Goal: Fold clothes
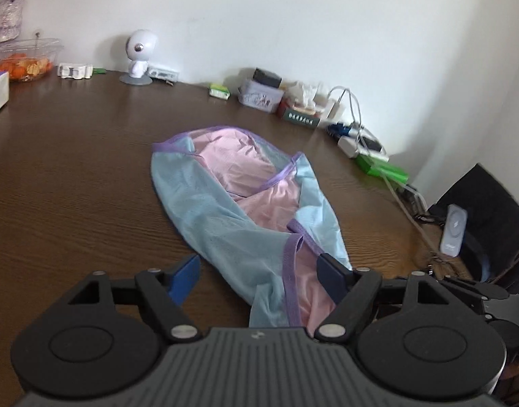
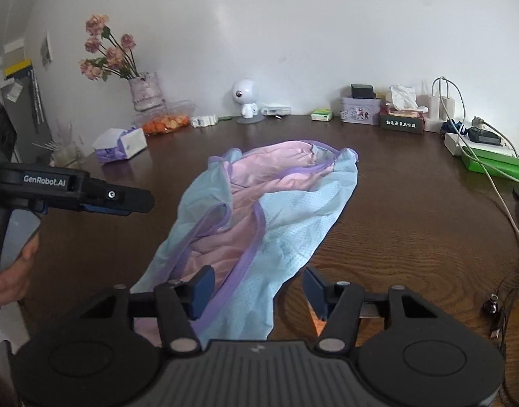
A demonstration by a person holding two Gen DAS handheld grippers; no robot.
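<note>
Nearest to me, the left hand-held gripper (image 1: 259,271) stood wide apart over the near end of the garment (image 1: 239,200), and its blue pads (image 1: 185,276) pressed on nothing; the cloth lay loose between them. The right hand-held gripper (image 2: 256,288) was about half apart, also with no grip, its left pad just over the purple trim (image 2: 249,257) and its right pad over the bare surface (image 2: 395,210).

The garment (light blue mesh with a pink inside) lay crumpled in the middle of the brown surface, stretching away toward the wall.

I judged that the step in hand was to take the near hem. To do it well, each gripper should come low at one corner, close on a single layer at the trim, then pull flat before folding.

Farther back stood a small white figure (image 2: 247,100) and a tissue box (image 2: 402,120), well apart from the cloth.
</note>
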